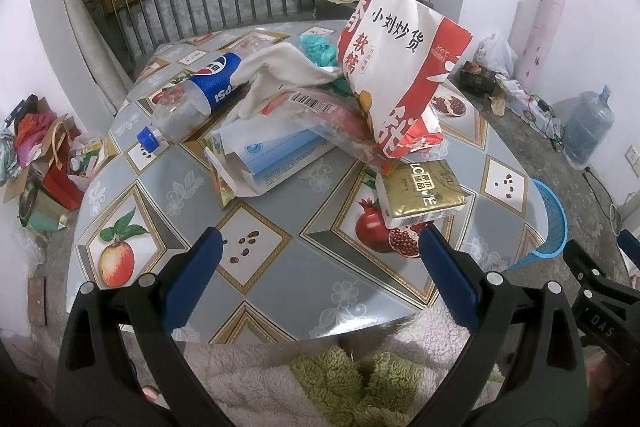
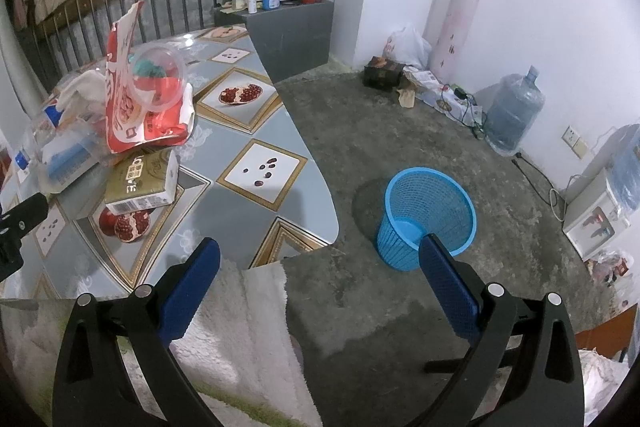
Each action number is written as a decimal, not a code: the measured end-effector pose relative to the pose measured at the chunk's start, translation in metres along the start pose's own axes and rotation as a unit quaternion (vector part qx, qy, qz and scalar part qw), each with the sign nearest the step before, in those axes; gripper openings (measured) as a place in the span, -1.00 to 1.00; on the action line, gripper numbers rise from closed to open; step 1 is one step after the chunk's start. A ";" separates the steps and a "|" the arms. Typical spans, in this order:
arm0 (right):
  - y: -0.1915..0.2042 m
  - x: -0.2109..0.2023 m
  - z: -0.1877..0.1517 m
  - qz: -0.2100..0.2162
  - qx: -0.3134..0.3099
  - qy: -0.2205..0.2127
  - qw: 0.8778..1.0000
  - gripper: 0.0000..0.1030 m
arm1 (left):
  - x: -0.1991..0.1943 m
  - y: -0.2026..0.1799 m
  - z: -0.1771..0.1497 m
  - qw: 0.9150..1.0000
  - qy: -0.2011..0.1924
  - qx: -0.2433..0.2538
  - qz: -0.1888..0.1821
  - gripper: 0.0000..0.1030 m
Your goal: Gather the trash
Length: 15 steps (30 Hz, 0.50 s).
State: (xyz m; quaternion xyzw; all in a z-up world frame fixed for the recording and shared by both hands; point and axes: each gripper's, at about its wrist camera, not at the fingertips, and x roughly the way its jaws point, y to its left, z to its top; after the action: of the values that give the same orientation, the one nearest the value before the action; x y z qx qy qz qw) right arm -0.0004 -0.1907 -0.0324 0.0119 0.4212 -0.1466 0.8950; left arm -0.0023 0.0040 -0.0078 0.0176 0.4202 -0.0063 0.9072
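Note:
A heap of trash lies on the fruit-patterned table [image 1: 280, 267]: an empty Pepsi bottle [image 1: 192, 103], a white cloth [image 1: 276, 71], a blue-and-white carton [image 1: 272, 155], a red-and-white snack bag [image 1: 404, 75] and a gold tissue pack [image 1: 420, 195]. My left gripper [image 1: 320, 251] is open above the table's near part, holding nothing. In the right wrist view the snack bag [image 2: 132, 99], a clear plastic cup [image 2: 160, 75] and the tissue pack [image 2: 140, 183] sit at the left. My right gripper [image 2: 320, 259] is open over the floor, its right finger in front of the blue mesh bin [image 2: 428, 215].
The blue bin's rim [image 1: 552, 223] shows past the table's right edge. A water jug [image 2: 516, 115], cables and boxes line the right wall. A grey counter [image 2: 292, 31] with bottles stands behind the table. Bags and boxes [image 1: 44, 155] clutter the floor at left. A fluffy robe fills the foreground.

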 end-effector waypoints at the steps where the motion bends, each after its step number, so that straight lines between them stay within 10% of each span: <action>1: 0.000 0.000 0.000 0.000 0.000 0.000 1.000 0.88 | 0.000 0.000 0.000 1.000 0.000 0.000 0.000 0.83; 15: 0.000 0.000 0.000 0.001 0.001 0.000 1.000 0.88 | 0.002 0.001 -0.003 1.000 0.002 -0.001 0.001 0.83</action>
State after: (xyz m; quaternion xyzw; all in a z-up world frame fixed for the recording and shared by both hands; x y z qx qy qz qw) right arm -0.0006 -0.1904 -0.0324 0.0129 0.4214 -0.1460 0.8950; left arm -0.0032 0.0053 -0.0107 0.0166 0.4220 -0.0052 0.9064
